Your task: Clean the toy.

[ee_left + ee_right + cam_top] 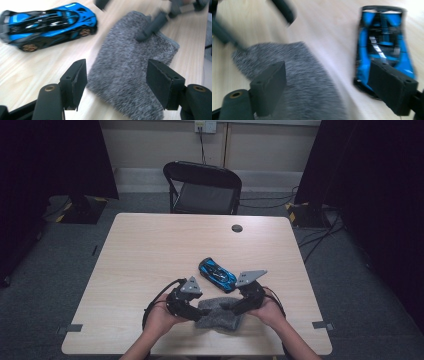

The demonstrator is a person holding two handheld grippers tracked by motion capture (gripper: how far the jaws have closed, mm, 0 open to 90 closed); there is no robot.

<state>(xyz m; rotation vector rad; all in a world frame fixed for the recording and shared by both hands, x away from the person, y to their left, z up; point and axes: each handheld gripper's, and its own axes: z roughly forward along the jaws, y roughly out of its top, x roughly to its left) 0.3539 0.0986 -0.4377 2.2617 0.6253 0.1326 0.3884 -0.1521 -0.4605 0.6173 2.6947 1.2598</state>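
— Claws first: where are they sitting?

— Both are hovering low over the near edge of the pale wooden table (150,250). The left claw (206,310) is pointing in from the left at the fuzzy grey cloth (220,314), and the right claw (223,306) is pointing in from the right at the same cloth.

— Are they gripping anything?

— No. In the left gripper view the left claw (116,83) is standing wide apart, with the grey cloth (130,67) lying flat between and beyond its jaws. In the right gripper view the right claw (338,86) is also spread apart, one jaw hanging over the cloth (297,82), the other over the tail end of the blue and black toy sports car (384,47).

— Is the other claw showing there too?

— Yes, in the left gripper view one of the right claw's jaw tips is pressing down on the cloth's far part; the picture is a bit blurred.

— And where is the car lying?

— The toy car (217,274) is standing on its wheels just beyond the cloth, close to it but apart, angled across the table. In the left gripper view the car (47,23) is sitting up and to the left of the cloth.

— Anything else around?

— A black folding chair (202,187) is standing behind the table, and a small dark round cap (237,228) is sitting in the tabletop near the far edge.
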